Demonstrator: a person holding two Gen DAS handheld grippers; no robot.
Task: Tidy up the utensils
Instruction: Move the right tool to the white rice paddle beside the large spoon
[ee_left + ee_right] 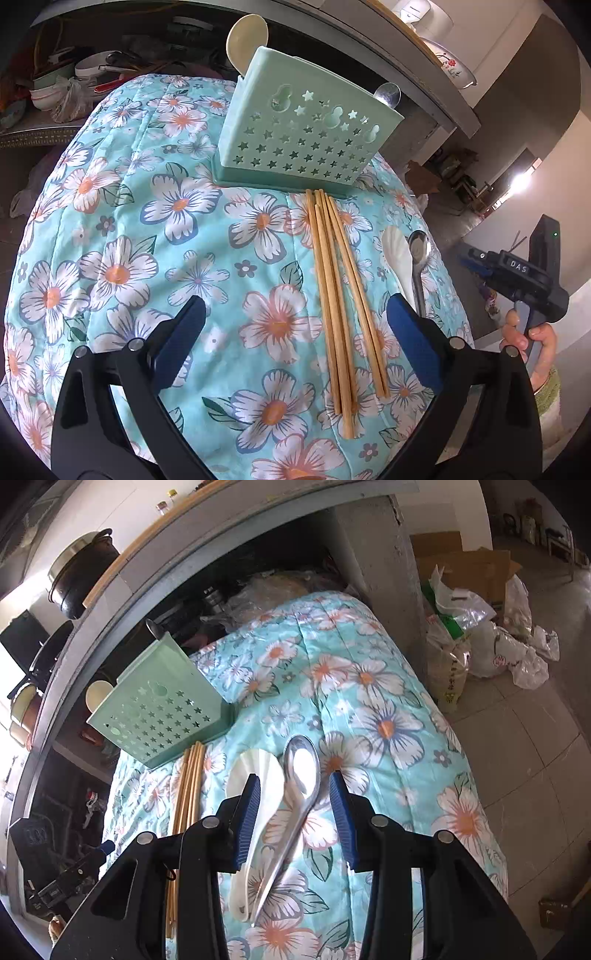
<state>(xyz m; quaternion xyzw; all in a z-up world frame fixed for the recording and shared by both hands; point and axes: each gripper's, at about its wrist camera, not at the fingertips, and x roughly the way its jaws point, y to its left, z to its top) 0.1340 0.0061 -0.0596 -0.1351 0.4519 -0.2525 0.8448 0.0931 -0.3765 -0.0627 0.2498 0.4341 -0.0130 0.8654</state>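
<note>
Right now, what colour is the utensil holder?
Pale mint green, with star-shaped cutouts, the utensil holder shows best in the left wrist view.

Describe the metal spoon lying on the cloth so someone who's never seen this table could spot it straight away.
Start at the mint-green plastic utensil holder with star cut-outs on the floral turquoise tablecloth. In front of it lie wooden chopsticks, then a white ceramic soup spoon, then the shiny steel spoon. It is the only mirror-bright piece lying on the cloth, partly overlapping the white spoon.

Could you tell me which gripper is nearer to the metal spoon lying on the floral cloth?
Right. The right gripper hovers open directly over the metal spoon, its fingers either side; the left gripper sits open over the chopsticks beside it.
</note>
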